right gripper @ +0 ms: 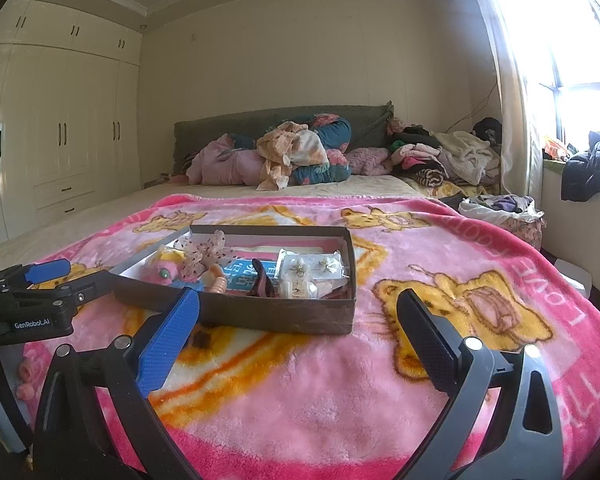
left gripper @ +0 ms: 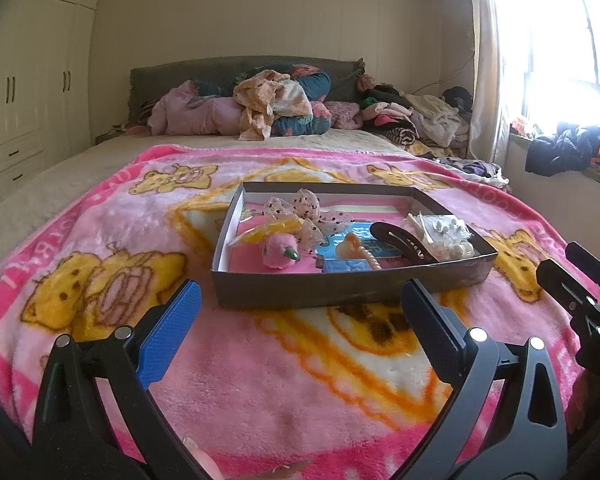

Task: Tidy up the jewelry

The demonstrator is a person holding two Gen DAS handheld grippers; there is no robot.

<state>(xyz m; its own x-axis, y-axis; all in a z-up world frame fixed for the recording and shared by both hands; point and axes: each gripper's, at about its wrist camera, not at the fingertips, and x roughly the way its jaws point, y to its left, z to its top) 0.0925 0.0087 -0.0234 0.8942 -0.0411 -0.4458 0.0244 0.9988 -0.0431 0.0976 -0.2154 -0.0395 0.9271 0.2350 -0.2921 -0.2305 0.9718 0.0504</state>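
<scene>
Currently, both the left gripper (left gripper: 300,308) and the right gripper (right gripper: 298,320) are held wide apart and empty above a pink blanket (left gripper: 260,380). Hair clips and earring cards (right gripper: 312,268) are kept inside a shallow cardboard box (left gripper: 340,288) just ahead.

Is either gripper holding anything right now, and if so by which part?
Nothing is held. The left gripper and right gripper are both open and empty, short of the box.
</scene>
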